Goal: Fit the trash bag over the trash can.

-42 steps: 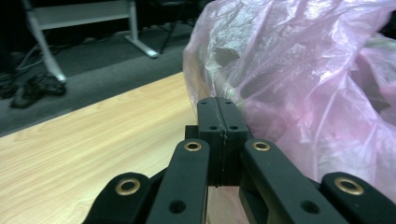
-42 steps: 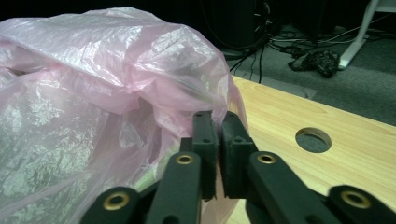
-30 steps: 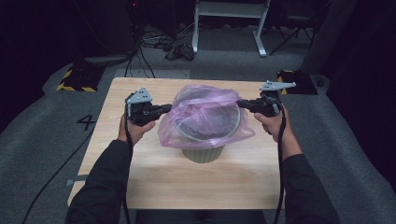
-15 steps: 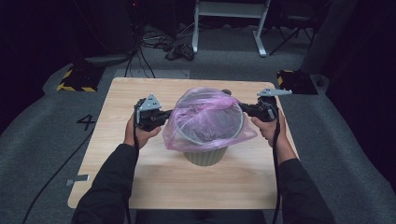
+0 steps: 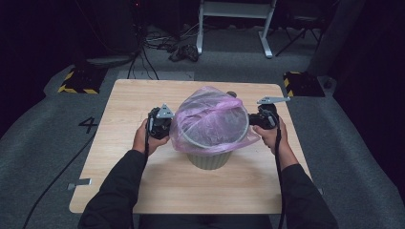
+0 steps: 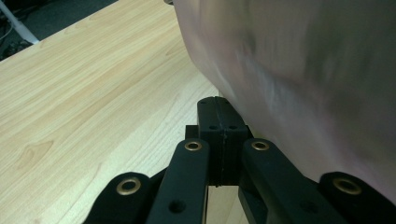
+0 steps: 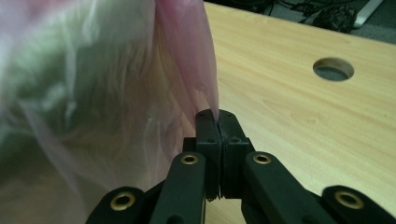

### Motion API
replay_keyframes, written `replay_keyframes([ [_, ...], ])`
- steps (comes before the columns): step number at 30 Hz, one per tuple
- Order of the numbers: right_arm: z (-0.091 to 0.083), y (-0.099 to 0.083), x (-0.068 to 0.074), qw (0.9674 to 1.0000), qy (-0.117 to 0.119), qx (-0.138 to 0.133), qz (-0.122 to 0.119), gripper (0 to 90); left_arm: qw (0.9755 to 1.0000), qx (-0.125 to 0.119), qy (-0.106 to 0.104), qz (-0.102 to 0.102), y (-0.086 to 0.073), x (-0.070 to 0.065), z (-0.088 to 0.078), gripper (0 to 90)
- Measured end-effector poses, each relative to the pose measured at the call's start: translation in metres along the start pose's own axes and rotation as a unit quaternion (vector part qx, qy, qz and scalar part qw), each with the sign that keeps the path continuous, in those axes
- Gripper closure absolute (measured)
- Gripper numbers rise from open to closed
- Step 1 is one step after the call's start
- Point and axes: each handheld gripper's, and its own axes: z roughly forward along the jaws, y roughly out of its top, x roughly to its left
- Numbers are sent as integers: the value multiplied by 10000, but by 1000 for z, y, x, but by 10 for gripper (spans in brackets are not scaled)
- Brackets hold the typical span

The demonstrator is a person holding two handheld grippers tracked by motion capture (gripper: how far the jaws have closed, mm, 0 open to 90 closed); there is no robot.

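A pale green bin [image 5: 208, 159] stands in the middle of the wooden table [image 5: 119, 157]. A translucent pink bag [image 5: 210, 119] is stretched over its top and hangs past the rim. My left gripper [image 5: 173, 125] is at the bag's left side, jaws shut on the film. In the left gripper view the gripper [image 6: 217, 103] is pressed shut with the bag [image 6: 308, 70] running off its tip. My right gripper [image 5: 250, 121] is at the right side. In the right gripper view the gripper [image 7: 216, 115] pinches the bag's edge [image 7: 187, 56].
A round hole [image 7: 333, 68] sits in the tabletop behind the bin, partly hidden by the bag [image 5: 231, 94]. Beyond the table lie cables [image 5: 157, 40], white stand legs [image 5: 234, 19] and yellow-black blocks [image 5: 76, 83] on the grey floor.
Both hands have come down and nearer the person, drawing the bag lower over the bin's rim. Both grippers stay shut on the bag.
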Motion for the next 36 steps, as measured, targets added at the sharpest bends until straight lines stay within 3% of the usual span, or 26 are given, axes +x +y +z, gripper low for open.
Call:
replay_keyframes([
  [1, -1, -2, 0, 10000, 27, 1, 16, 871, 9999, -121, -15, -98, -3, 1, -5, 900],
  [2, -3, -3, 0, 10000, 58, -41, -40, 800, 9997, -219, -2, -73, -5, 2, -9, 900],
  [3, -5, -3, 1, 9999, 60, -75, -109, 733, 9996, -250, 141, -42, -8, 2, -15, 897],
  [4, -9, -3, 2, 9997, -5, -107, -199, 689, 9994, -258, 214, -51, -10, 2, -19, 803],
  [6, -16, -4, 3, 9994, -146, -83, -288, 651, 9989, -392, 258, -51, -17, 3, -34, 731],
  [9, -32, -6, 2, 9984, -404, -114, -384, 495, 9974, -581, 420, -43, -26, 0, -55, 587],
  [12, -48, -8, 3, 9976, -457, -231, -455, 407, 9960, -781, 442, -15, -35, -10, -75, 441],
  [14, -58, -9, 5, 9969, -463, -296, -567, 338, 9957, -862, 315, 97, -39, -18, -86, 337],
  [16, -68, -11, 11, 9959, -340, -323, -770, 333, 9953, -882, 279, 272, -42, -29, -94, 280],
  [21, -87, -21, 33, 9898, -122, -349, -1376, 290, 9940, -986, -57, 480, -42, -57, -103, 180],
  [25, -96, -36, 58, 9824, 219, -323, -1828, 261, 9926, -994, -244, 651, -36, -79, -98, 164],
  [26, -97, -40, 65, 9808, 357, -303, -1893, 254, 9927, -955, -194, 710, -35, -83, -96, 166],
  [29, -93, -48, 79, 9758, 379, -239, -2141, 244, 9928, -910, -182, 760, -30, -90, -88, 197],
  [31, -88, -51, 86, 9730, 144, -171, -2298, 264, 9924, -917, -129, 809, -28, -91, -84, 256],
  [33, -83, -52, 89, 9729, 142, -237, -2295, 364, 9925, -858, 58, 866, -25, -91, -80, 361],
  [34, -80, -53, 90, 9730, 101, -217, -2294, 500, 9922, -859, 131, 897, -24, -91, -78, 461],
  [36, -76, -56, 91, 9709, 96, -175, -2385, 625, 9917, -791, 151, 1002, -24, -89, -76, 623],
])
